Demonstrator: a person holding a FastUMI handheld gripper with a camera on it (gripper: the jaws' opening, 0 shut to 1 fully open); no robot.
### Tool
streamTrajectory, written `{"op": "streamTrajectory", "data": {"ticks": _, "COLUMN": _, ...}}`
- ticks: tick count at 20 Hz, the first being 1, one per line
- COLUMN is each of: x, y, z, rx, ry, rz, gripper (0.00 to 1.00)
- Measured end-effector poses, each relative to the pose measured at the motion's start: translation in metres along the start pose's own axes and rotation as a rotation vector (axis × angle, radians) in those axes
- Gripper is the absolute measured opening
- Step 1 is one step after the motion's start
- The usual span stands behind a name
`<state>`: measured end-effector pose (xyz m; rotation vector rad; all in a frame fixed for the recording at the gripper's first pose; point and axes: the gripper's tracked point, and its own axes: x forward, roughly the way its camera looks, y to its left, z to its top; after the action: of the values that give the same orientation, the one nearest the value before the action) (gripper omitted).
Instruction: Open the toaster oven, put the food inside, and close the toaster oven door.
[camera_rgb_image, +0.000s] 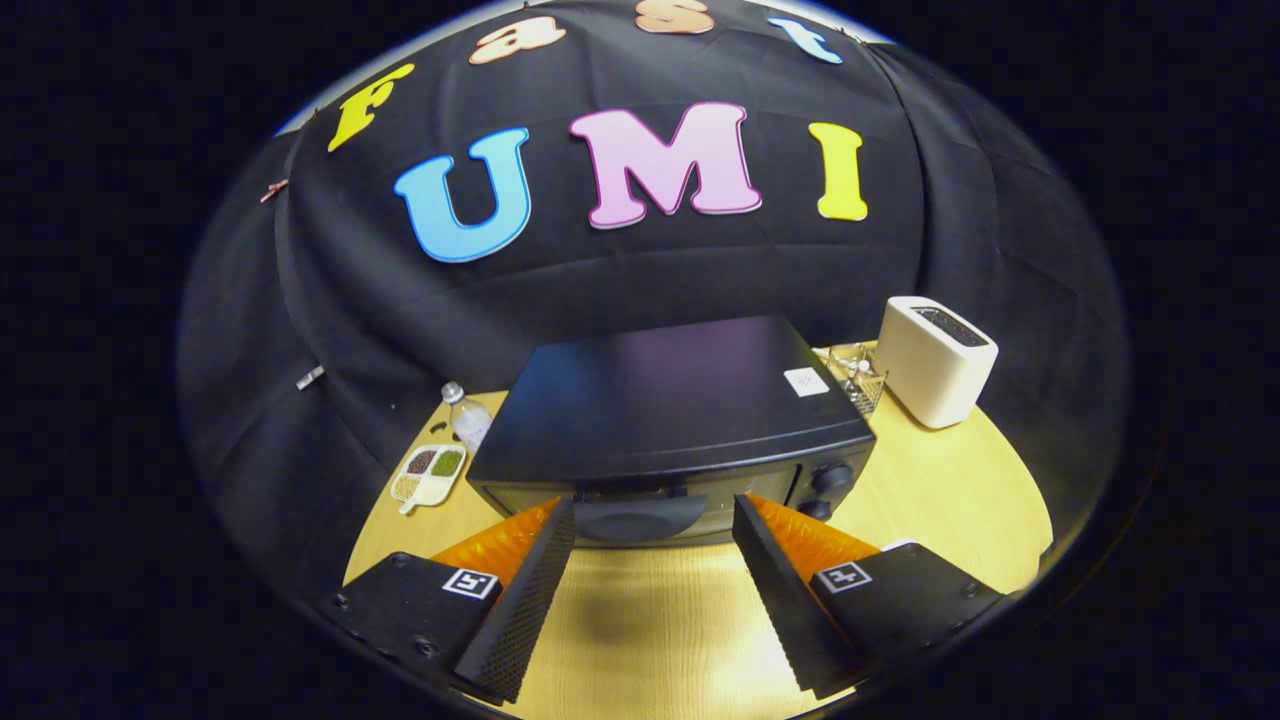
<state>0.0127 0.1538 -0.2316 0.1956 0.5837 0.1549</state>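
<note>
Spread fingers (654, 515) flank the door handle (640, 518) of the closed toaster oven (665, 410), gripping nothing.

We see the toaster oven (670, 420) standing on the table (950, 490) just ahead of our gripper (655, 515), whose two fingers are spread apart to either side of the door handle (640, 518), holding nothing. To the oven's left lie a divided tray (428, 473) and, just behind it, a bottle (466, 415). To its right stands a toaster (935, 360), with a small wire rack (858, 375) between the two, and the cloth wall (400, 300) behind everything.
</note>
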Motion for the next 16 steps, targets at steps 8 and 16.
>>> {"op": "streamTrajectory", "data": {"ticks": 8, "x": -0.091, "y": -0.044, "z": 0.116, "rx": -0.014, "ry": -0.267, "rz": -0.025, "gripper": 0.98}}
{"op": "streamTrajectory", "data": {"ticks": 16, "x": -0.183, "y": -0.080, "z": 0.194, "rx": -0.094, "ry": -0.487, "rz": -0.069, "gripper": 0.98}}
